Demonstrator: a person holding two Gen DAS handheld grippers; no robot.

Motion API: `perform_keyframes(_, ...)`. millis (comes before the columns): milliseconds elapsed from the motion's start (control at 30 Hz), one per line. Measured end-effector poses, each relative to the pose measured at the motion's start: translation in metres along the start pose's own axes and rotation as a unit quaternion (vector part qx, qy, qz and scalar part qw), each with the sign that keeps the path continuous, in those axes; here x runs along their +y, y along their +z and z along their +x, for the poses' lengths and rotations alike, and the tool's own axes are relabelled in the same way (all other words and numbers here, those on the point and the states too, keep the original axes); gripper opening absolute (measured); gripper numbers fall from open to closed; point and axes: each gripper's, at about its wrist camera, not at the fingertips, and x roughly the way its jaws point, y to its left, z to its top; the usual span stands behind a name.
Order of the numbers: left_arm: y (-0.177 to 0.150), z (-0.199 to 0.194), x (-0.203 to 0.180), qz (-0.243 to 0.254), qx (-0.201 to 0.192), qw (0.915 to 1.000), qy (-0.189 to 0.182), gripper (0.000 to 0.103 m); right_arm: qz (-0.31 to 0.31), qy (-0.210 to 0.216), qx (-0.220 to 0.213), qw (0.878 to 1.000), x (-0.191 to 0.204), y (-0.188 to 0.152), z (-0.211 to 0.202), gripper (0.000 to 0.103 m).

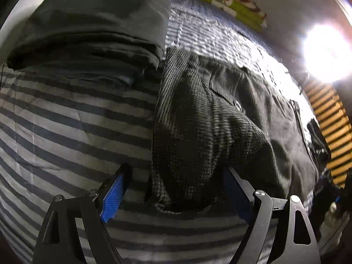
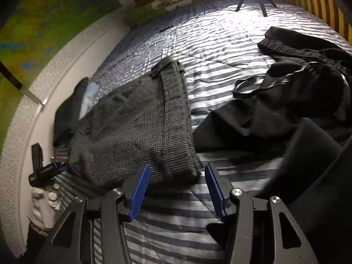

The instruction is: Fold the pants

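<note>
Both hand-held grippers, left (image 1: 173, 189) and right (image 2: 177, 189), gape before folded checked pants (image 2: 136, 132), waistband pointing away.

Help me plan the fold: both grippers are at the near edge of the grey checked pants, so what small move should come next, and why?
Probably ease the left gripper forward and close it on the near edge of the grey checked pants. Its jaws stand open with that edge bunched between them, while the right gripper is also open and holds nothing, just short of the pants' corner on the striped bedspread.
</note>
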Motion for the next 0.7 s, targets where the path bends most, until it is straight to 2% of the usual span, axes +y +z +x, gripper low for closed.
perform_keyframes(67, -0.003, 0.002, 0.0, -0.013, -0.013, 0.9996, -0.02, 0.074, 0.006, -0.007, 0.009, 1.0, 0.006, 0.001, 0.01, 0.048)
perform_keyframes(100, -0.005, 0.004, 0.002, -0.027, -0.016, 0.9991, -0.03, 0.064, 0.008, -0.002, 0.009, 1.0, 0.007, 0.0, 0.015, 0.048)
perform_keyframes(133, -0.006, 0.007, 0.002, -0.036, -0.015, 0.9988, -0.029, 0.048, 0.012, 0.003, 0.01, 1.0, 0.008, -0.001, 0.02, 0.048)
perform_keyframes(167, -0.004, 0.009, -0.002, -0.034, -0.01, 0.999, -0.025, 0.039, 0.013, 0.007, 0.008, 1.0, 0.007, -0.002, 0.023, 0.046)
perform_keyframes(233, 0.0, 0.004, -0.017, -0.003, -0.018, 0.9998, -0.005, 0.022, 0.019, 0.009, -0.002, 1.0, 0.005, -0.005, 0.025, 0.017)
perform_keyframes(300, 0.003, -0.004, -0.028, 0.019, -0.031, 0.9993, 0.01, 0.017, 0.048, 0.037, -0.016, 0.998, -0.005, 0.002, 0.023, 0.011)
perform_keyframes(433, 0.006, -0.015, -0.03, 0.034, -0.038, 0.9986, 0.015, 0.012, 0.061, 0.025, -0.059, 0.996, -0.019, 0.016, 0.007, 0.009)
perform_keyframes(500, 0.005, -0.008, -0.027, 0.036, -0.025, 0.9988, 0.023, 0.013, 0.052, 0.03, -0.047, 0.997, -0.016, 0.016, 0.015, 0.009)
perform_keyframes(567, 0.004, 0.001, -0.023, 0.031, -0.001, 0.9992, 0.026, 0.022, 0.035, 0.036, -0.015, 0.999, -0.01, 0.012, 0.025, 0.014)
perform_keyframes(600, 0.005, 0.0, -0.019, 0.023, -0.002, 0.9993, 0.028, 0.036, 0.03, 0.035, -0.001, 0.999, -0.008, 0.011, 0.025, 0.018)
perform_keyframes(633, 0.006, -0.003, -0.015, 0.015, -0.002, 0.9995, 0.027, 0.042, 0.027, 0.037, 0.005, 0.999, -0.007, 0.011, 0.024, 0.025)
perform_keyframes(700, 0.008, -0.013, -0.011, 0.012, -0.007, 0.9998, 0.016, 0.045, 0.041, 0.053, -0.015, 0.998, -0.012, 0.009, 0.009, 0.032)
